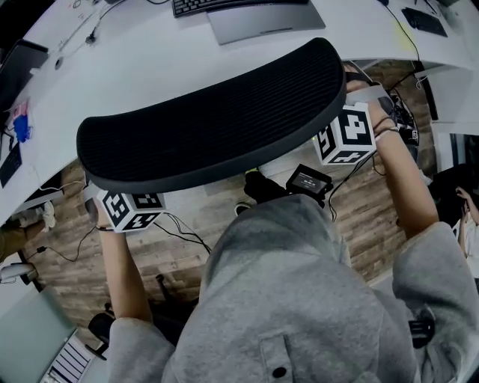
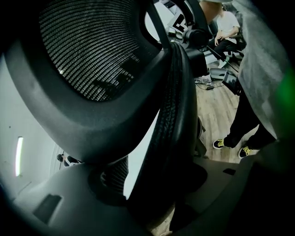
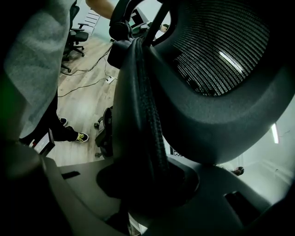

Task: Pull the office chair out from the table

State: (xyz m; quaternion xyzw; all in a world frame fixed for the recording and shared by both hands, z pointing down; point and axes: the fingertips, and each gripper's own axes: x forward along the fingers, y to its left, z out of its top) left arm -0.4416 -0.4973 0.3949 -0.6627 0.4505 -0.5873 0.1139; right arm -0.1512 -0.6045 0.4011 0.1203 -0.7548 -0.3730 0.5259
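While the office chair [image 1: 217,120] stands close against the white table [image 1: 150,52], its black mesh back is held at both ends. At the left end, the left gripper [image 2: 152,186] is seen with its 2 jaws pressed on the dark ribbed rim of the back, which runs down between them. At the right end, the right gripper [image 3: 147,184] is clamped on the rim in the same way.

From above, part of the table's edge is covered by the curved top of the back. The left marker cube [image 1: 133,209] and the right marker cube [image 1: 344,136] are seen just under its 2 ends. A keyboard [image 1: 202,6] is seen on the table, past the chair. Thin black cables [image 1: 179,228] are laid across the wooden floor [image 1: 374,217] below. A grey hooded top [image 1: 299,299] is worn by the person, and 2 bare forearms are stretched out to the grippers.
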